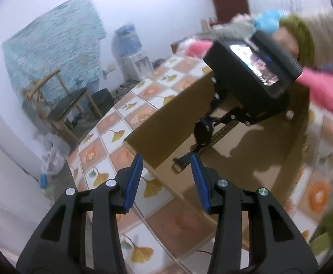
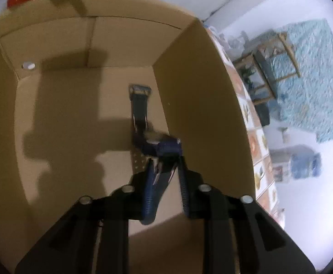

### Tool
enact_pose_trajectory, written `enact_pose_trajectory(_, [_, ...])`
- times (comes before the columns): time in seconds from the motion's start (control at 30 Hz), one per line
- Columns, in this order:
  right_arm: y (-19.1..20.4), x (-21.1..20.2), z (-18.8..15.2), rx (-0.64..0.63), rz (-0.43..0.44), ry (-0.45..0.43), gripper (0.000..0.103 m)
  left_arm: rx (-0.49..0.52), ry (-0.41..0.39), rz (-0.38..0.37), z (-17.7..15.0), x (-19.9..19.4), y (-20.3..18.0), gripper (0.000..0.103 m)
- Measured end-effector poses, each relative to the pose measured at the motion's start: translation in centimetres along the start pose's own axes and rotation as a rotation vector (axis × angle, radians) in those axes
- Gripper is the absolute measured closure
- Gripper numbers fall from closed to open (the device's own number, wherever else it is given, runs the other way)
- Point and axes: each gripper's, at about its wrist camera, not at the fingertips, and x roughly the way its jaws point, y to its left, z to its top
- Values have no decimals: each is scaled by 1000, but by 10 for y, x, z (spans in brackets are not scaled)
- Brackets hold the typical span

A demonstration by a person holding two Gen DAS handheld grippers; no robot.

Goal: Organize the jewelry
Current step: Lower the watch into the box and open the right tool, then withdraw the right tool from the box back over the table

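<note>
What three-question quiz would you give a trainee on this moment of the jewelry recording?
1. True or false: the right hand-held gripper is closed on the wristwatch.
2. Where is the watch?
A. inside the cardboard box
B. on the tiled table
C. on the floor
3. Fill in: the left hand-held gripper is ____ and holds nothing.

Key:
1. True; its pads pinch the watch by the case while the strap with the buckle lies on the box floor.
2. A
3. open; it hovers over the near edge of the box.
</note>
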Motion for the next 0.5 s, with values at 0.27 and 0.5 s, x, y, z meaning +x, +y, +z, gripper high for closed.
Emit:
enact_pose_trajectory(0.27, [30,8,-17,-94,-21,153,90,-118,-66,-10,-26,-34,1,45])
enact_pose_trajectory(0.5, [-11,-24,-16,269,75,122,88,-276,-107,21,-52,-58,5,24])
